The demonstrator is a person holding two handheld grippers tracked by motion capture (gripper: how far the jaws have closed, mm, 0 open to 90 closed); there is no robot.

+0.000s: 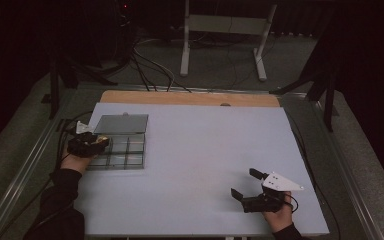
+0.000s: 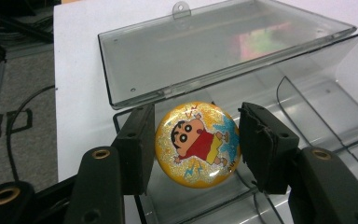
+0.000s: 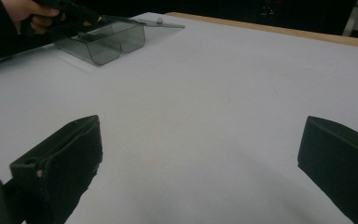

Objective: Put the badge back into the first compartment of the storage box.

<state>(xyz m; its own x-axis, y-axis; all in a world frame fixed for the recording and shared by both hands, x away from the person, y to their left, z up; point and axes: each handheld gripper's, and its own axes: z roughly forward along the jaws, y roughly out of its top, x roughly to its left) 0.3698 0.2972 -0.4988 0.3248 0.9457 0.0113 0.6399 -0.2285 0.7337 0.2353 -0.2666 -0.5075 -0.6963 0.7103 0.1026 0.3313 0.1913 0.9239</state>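
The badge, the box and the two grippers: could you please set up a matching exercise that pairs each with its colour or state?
Things:
1. badge
2. box
3. left gripper
4. right gripper

States:
A. open, jaws wide apart above bare table
B. clear grey plastic, lid swung back, dividers inside
C. round, glittery yellow, with a cartoon child in a red shirt
D. shut on the round thing, over the box's near corner

Pairs: 1-C, 2-B, 3-D, 4-A
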